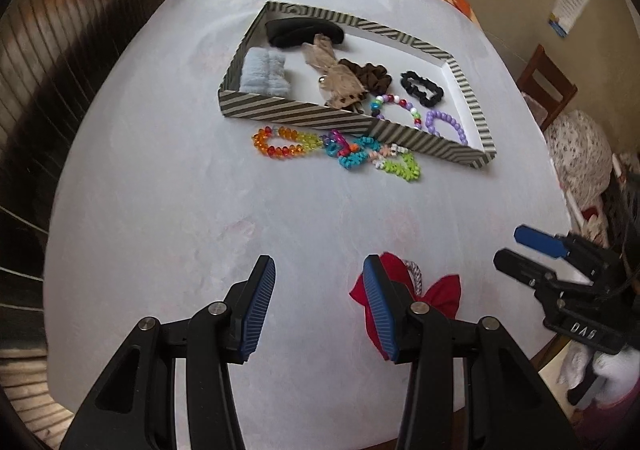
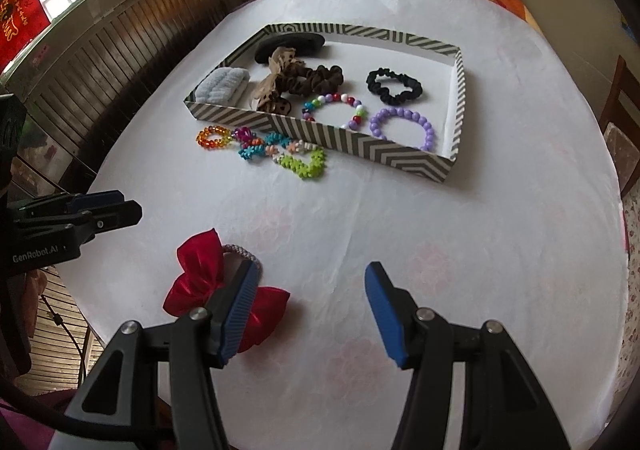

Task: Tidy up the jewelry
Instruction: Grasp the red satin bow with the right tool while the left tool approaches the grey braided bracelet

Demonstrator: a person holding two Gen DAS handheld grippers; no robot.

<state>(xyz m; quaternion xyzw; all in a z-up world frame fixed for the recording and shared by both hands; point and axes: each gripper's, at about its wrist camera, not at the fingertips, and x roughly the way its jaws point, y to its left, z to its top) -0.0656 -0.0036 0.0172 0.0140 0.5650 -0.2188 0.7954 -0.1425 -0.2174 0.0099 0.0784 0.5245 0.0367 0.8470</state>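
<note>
Both grippers, left [image 1: 318,308] and right [image 2: 310,312], hang wide and empty over the near table [image 2: 440,217] beside a red bow [image 2: 200,274], likely next to be pinched and carried to the far striped tray [image 2: 400,161].

**Open jaws over white table, red bow at right finger**

Left gripper [image 1: 318,270] spread wide, nothing between the blue pads. Red bow hair tie [image 1: 436,290] flat on the white table [image 1: 160,189], partly hidden behind the right-hand finger. Farther off, striped tray [image 1: 296,111] holding scrunchies and bead bracelets; colourful bead bracelets [image 1: 332,149] just outside its near wall. Right gripper [image 1: 516,248] at the right edge, jaws apart, empty.
</note>
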